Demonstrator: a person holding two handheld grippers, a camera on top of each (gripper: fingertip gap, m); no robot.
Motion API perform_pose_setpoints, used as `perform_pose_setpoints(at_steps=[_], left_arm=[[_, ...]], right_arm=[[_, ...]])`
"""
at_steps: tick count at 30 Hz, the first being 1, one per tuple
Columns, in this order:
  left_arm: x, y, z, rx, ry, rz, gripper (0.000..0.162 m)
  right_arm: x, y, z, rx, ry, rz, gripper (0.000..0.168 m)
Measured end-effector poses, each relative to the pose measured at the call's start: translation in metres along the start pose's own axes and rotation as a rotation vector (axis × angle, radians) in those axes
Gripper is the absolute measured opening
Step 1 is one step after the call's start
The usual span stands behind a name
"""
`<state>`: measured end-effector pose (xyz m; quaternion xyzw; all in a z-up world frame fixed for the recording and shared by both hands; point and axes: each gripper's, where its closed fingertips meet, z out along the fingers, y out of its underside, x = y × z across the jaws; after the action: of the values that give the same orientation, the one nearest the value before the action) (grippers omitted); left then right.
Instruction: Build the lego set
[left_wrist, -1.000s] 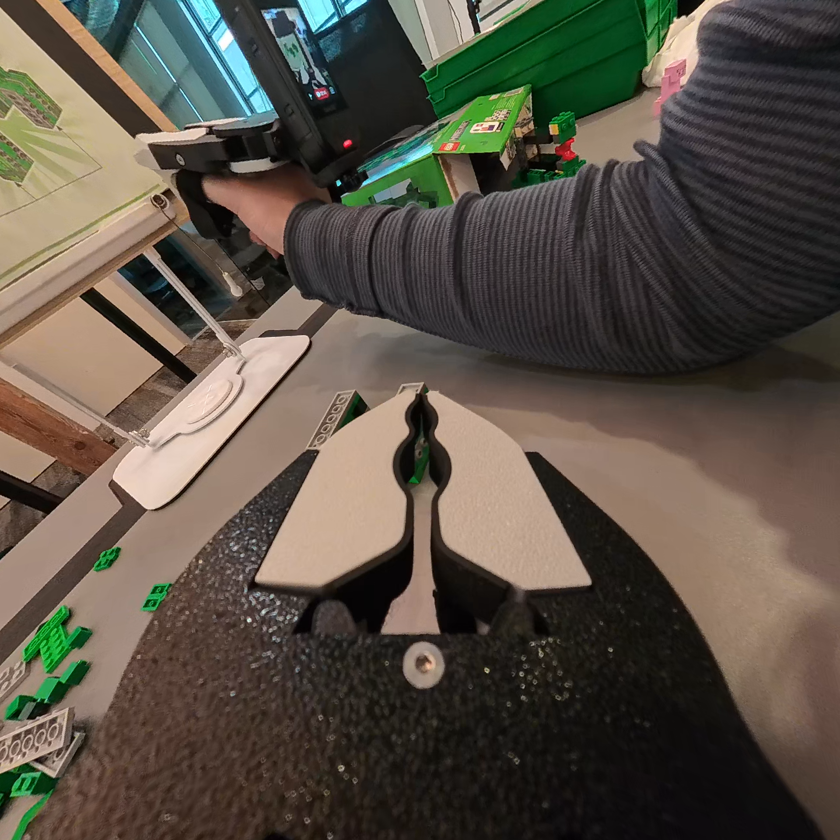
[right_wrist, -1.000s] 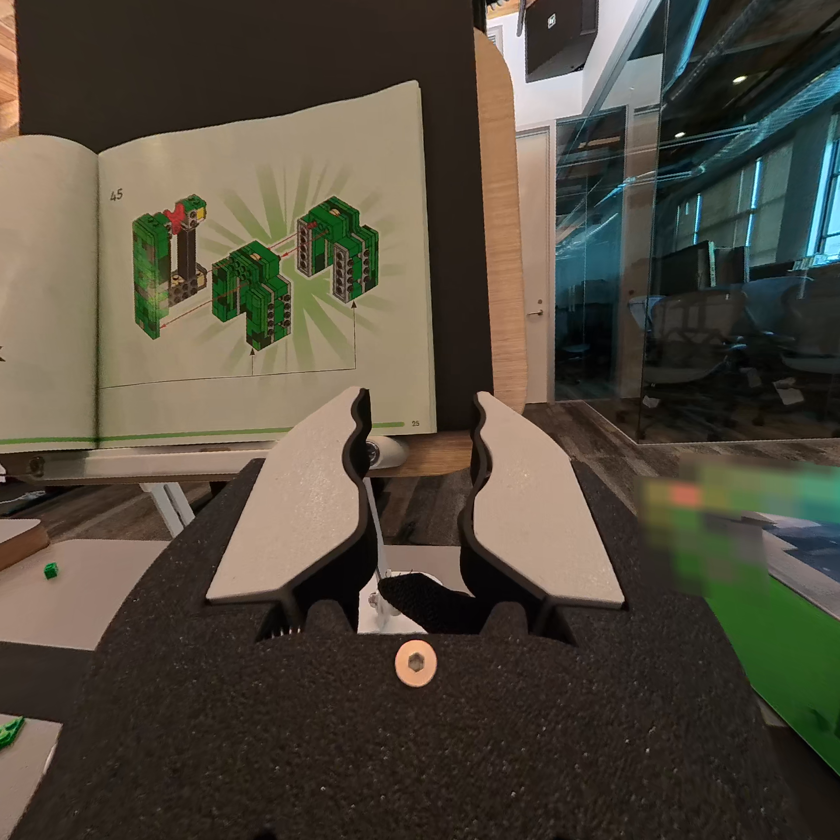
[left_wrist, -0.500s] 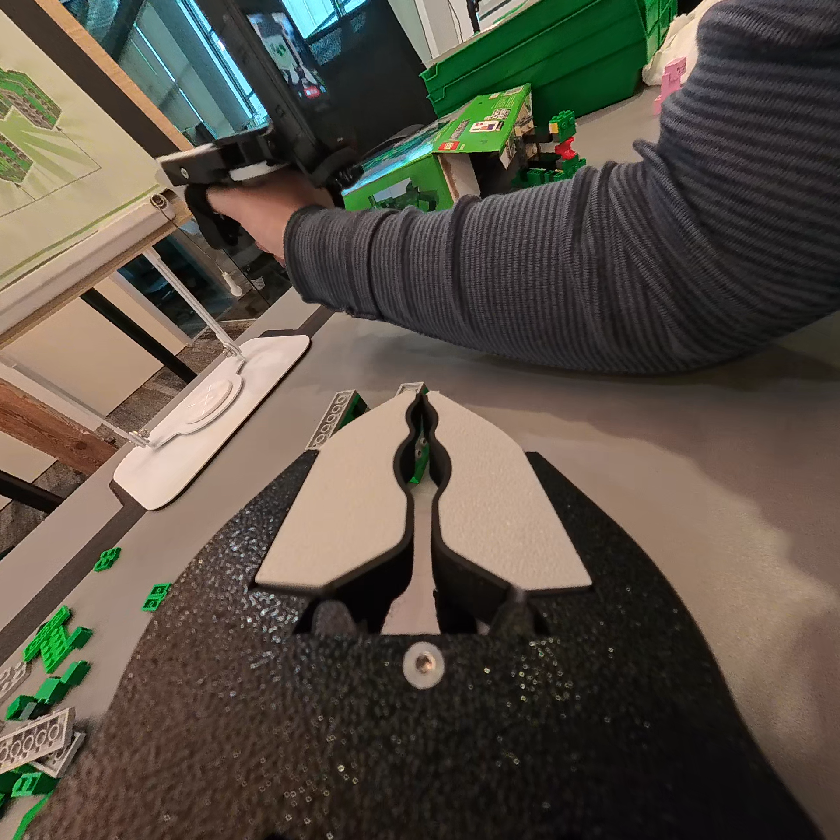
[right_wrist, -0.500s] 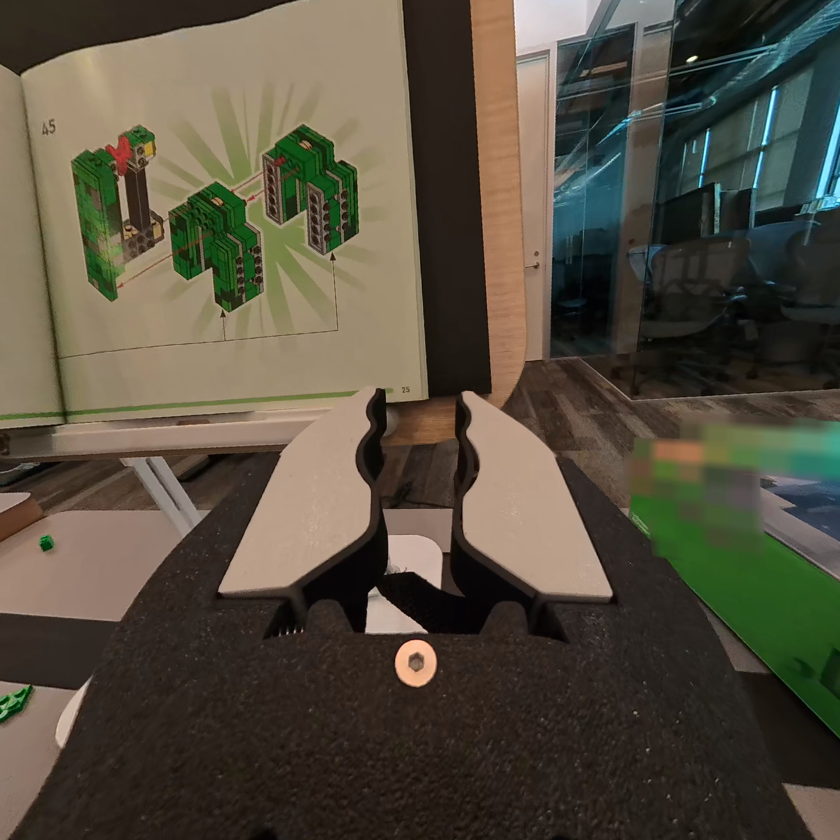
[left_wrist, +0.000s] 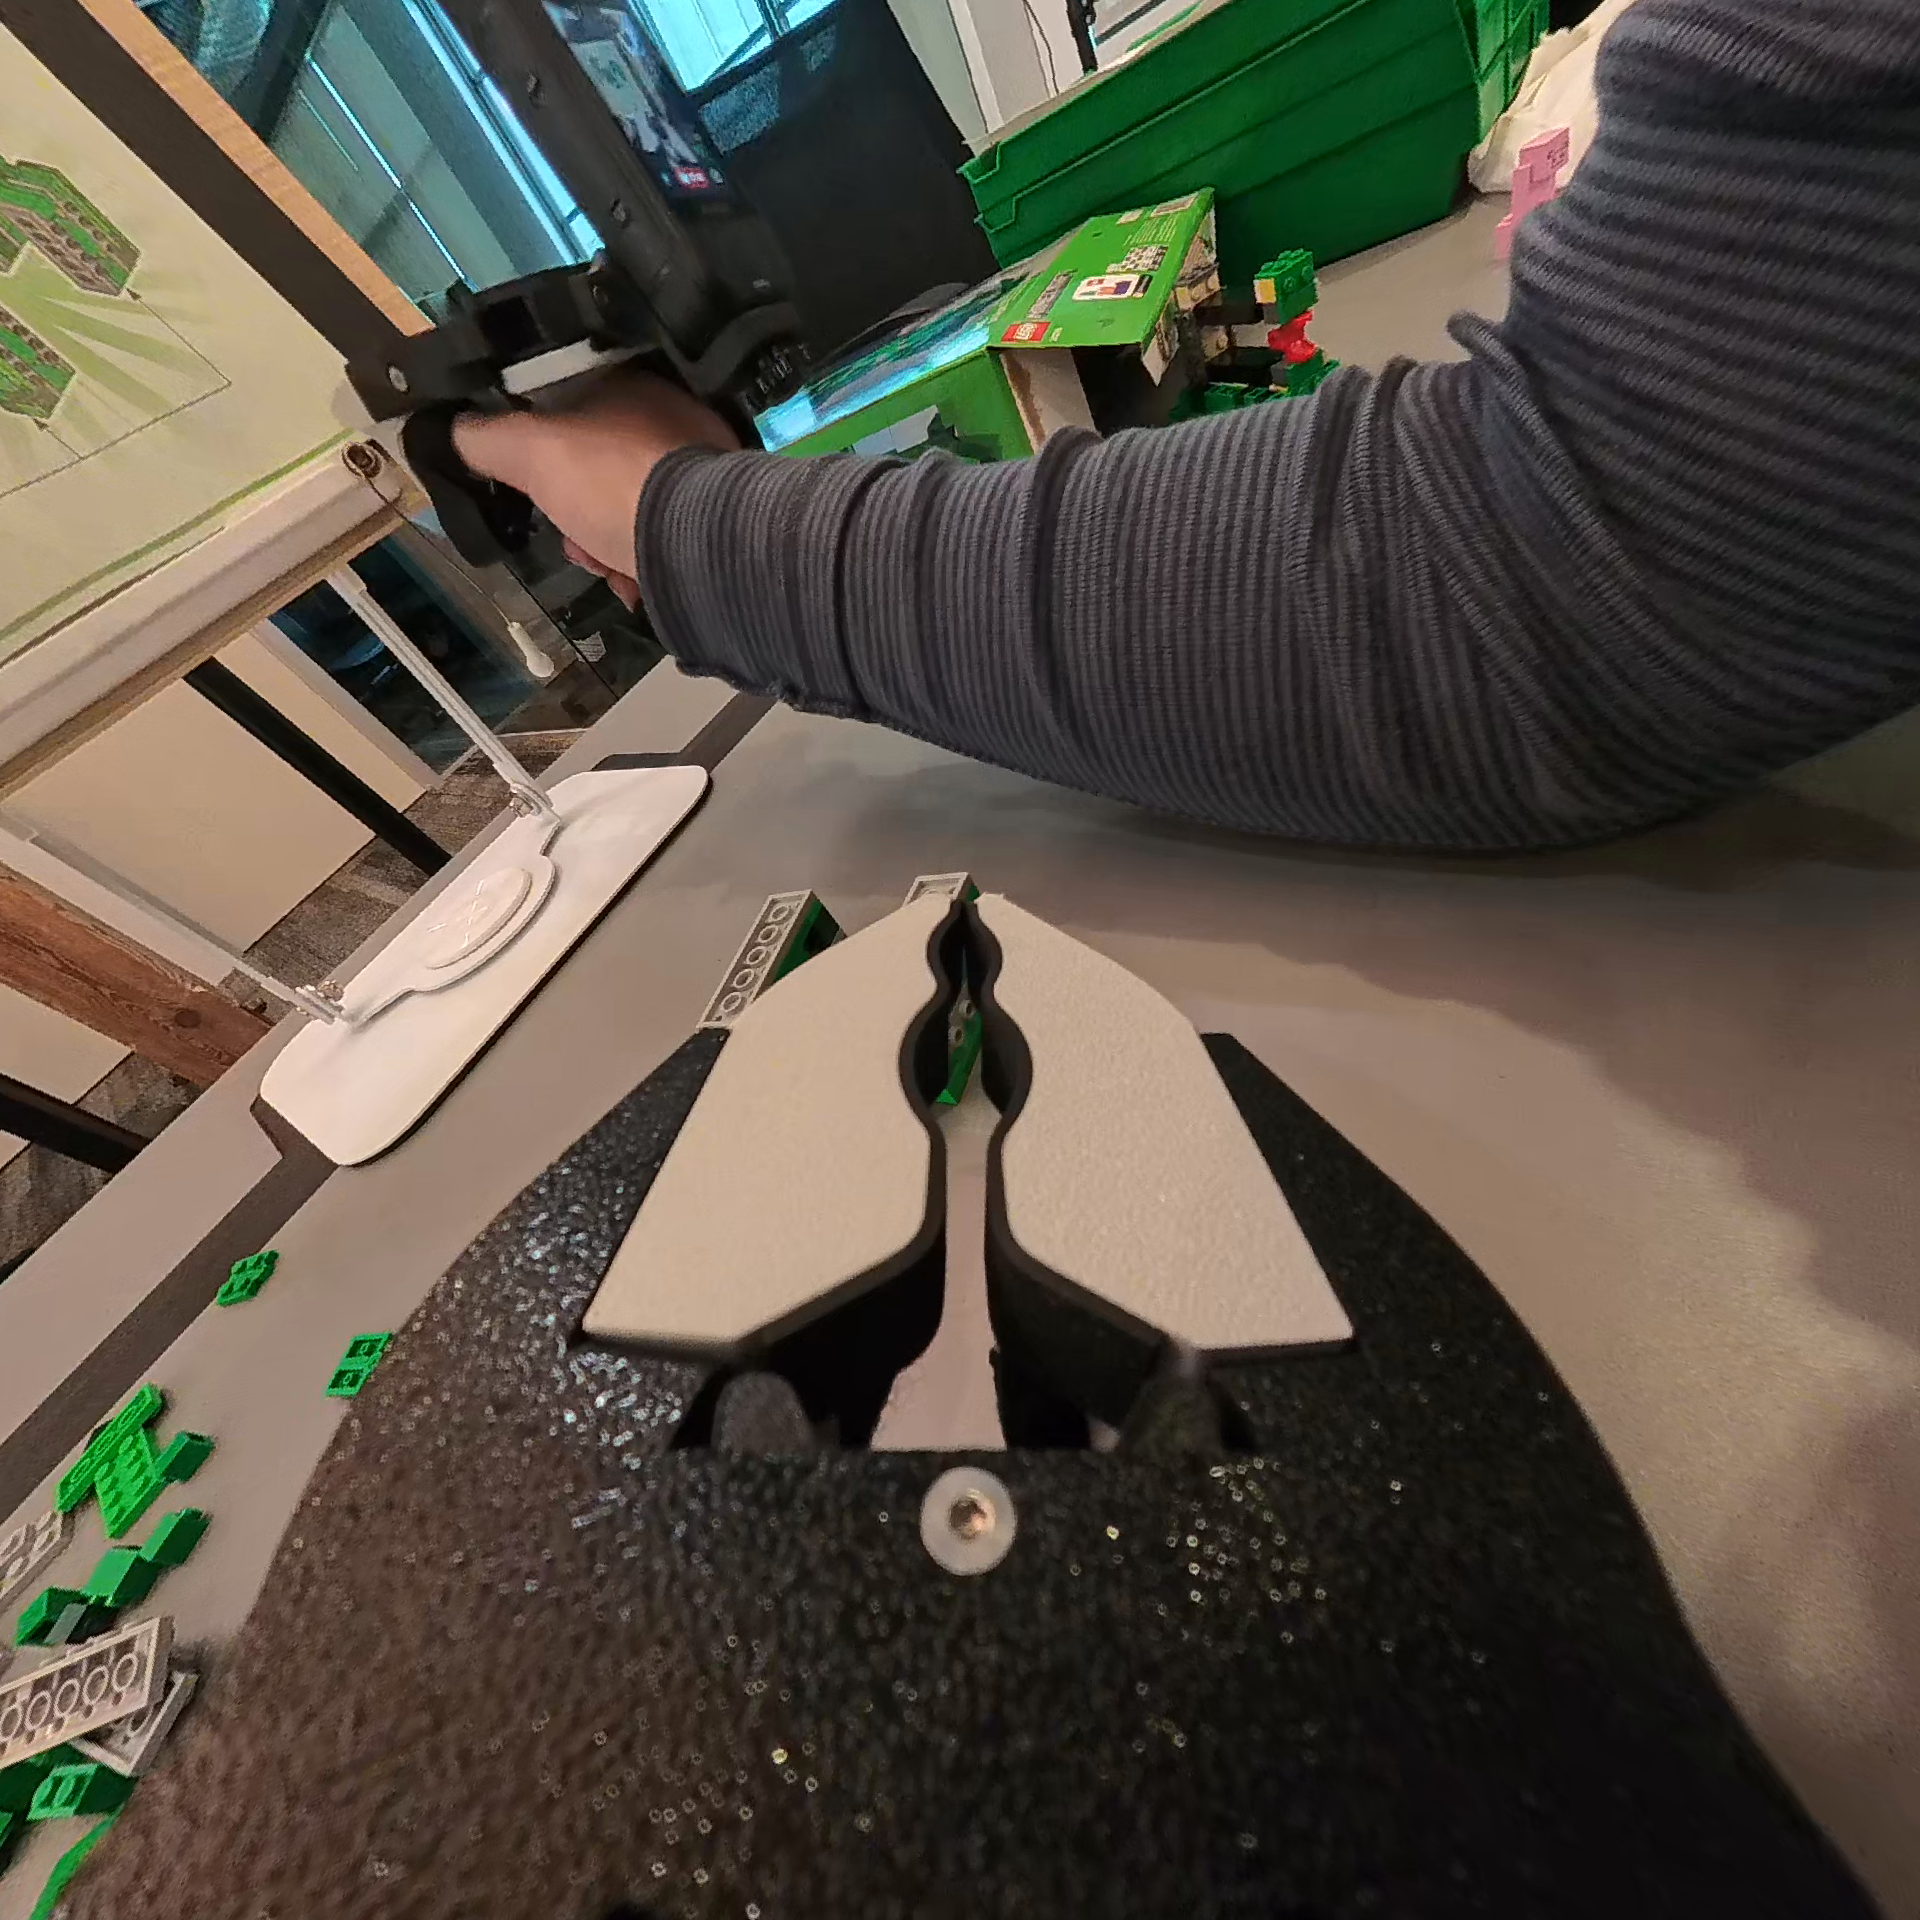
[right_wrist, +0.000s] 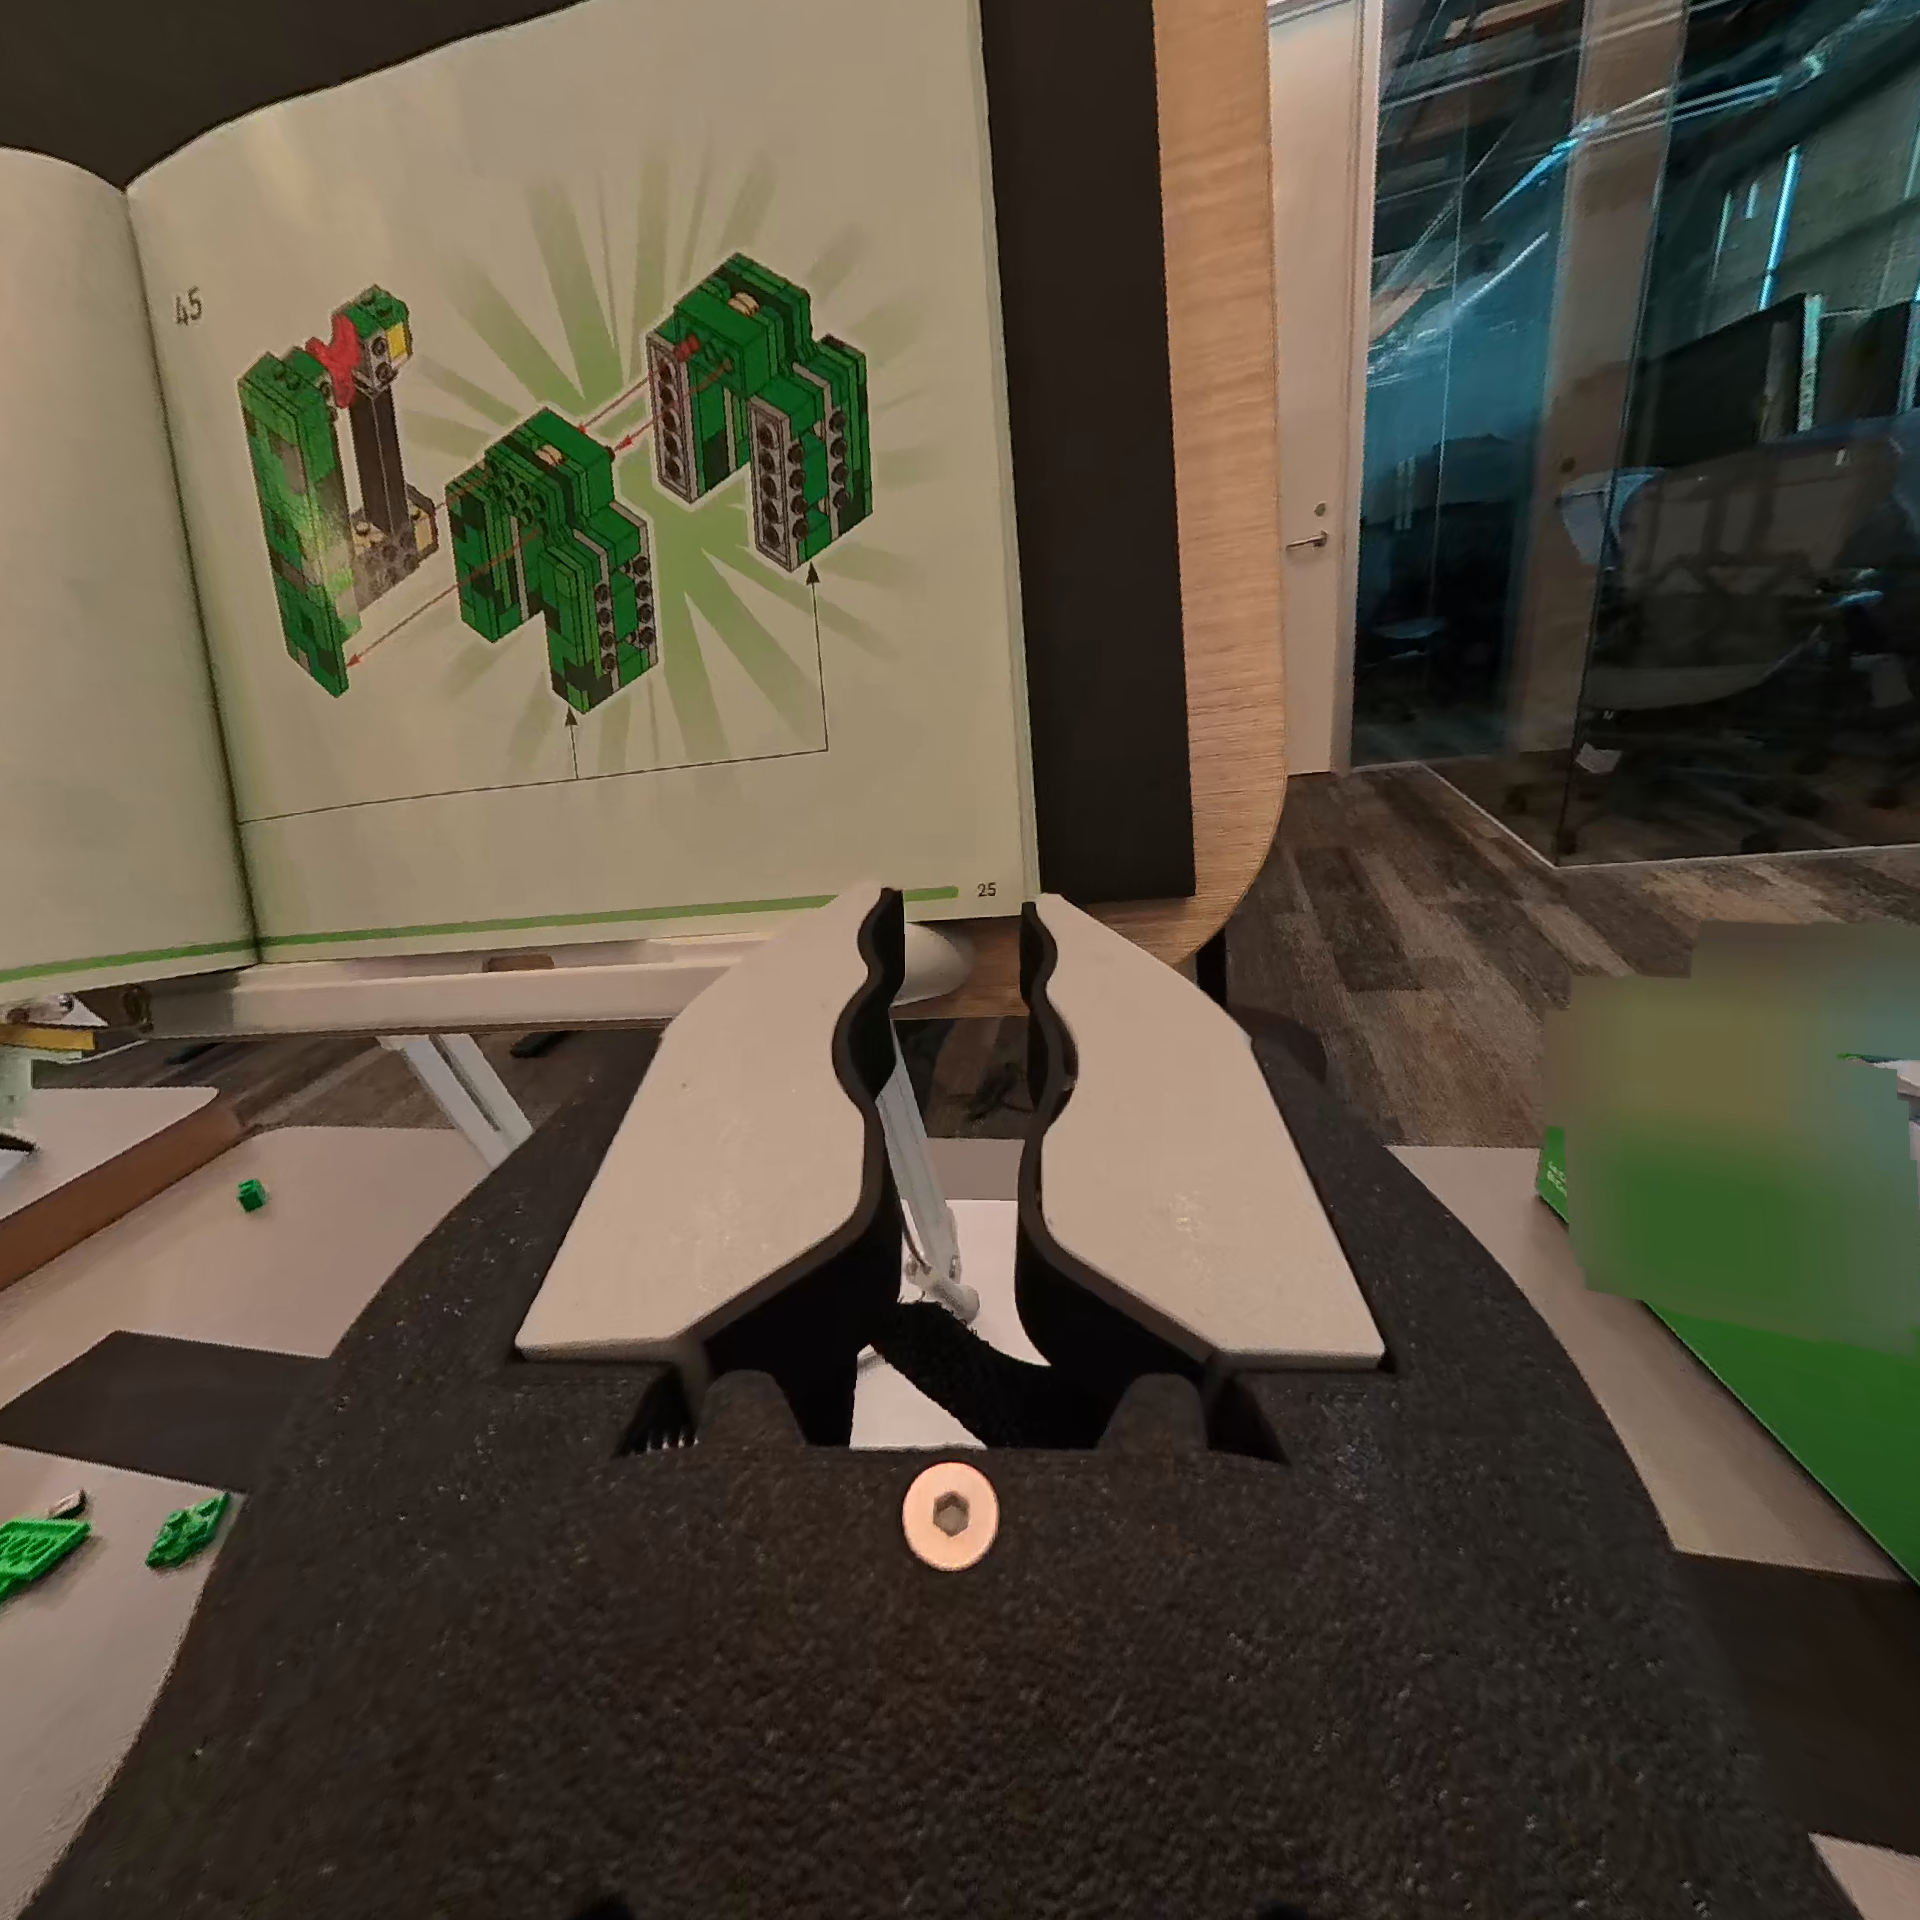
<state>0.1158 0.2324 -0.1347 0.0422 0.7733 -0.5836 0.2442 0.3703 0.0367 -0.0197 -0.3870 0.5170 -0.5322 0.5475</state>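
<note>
My left gripper (left_wrist: 961, 914) rests low on the grey table (left_wrist: 1558, 1195), shut on a green and grey lego assembly (left_wrist: 958, 1049); the assembly's grey holed beams (left_wrist: 769, 961) stick out past the fingertips. My right gripper (right_wrist: 958, 912) is held in the air, slightly open and empty, and points at the lower right corner of the open instruction booklet (right_wrist: 582, 520). The right gripper also shows in the left wrist view (left_wrist: 468, 353), held by a hand with a striped sleeve (left_wrist: 1247, 592) that crosses above the table.
The booklet stand's white base (left_wrist: 488, 935) sits at the table's left edge. Loose green pieces (left_wrist: 114, 1475) and grey plates (left_wrist: 83, 1704) lie at the near left. A green lego box (left_wrist: 997, 343), a part-built model (left_wrist: 1278, 322) and green bins (left_wrist: 1247, 125) stand behind.
My right gripper has moved in closer to the booklet and lower, and its jaws have narrowed. My left gripper has stayed put, still shut on the assembly.
</note>
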Motion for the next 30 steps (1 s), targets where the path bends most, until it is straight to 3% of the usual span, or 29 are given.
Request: perform_pose_setpoints(at_steps=[21,30], left_arm=[[-0.0003,0.0002,0.0000,-0.001,0.000,0.002,0.000],[-0.0005,0.0003,0.0000,-0.001,0.001,0.003,0.000]], right_arm=[[-0.0006,-0.0025,0.0009,0.006,0.039,-0.050,0.020],[0.0028,-0.0037,-0.0002,0.016,0.052,-0.053,0.007]])
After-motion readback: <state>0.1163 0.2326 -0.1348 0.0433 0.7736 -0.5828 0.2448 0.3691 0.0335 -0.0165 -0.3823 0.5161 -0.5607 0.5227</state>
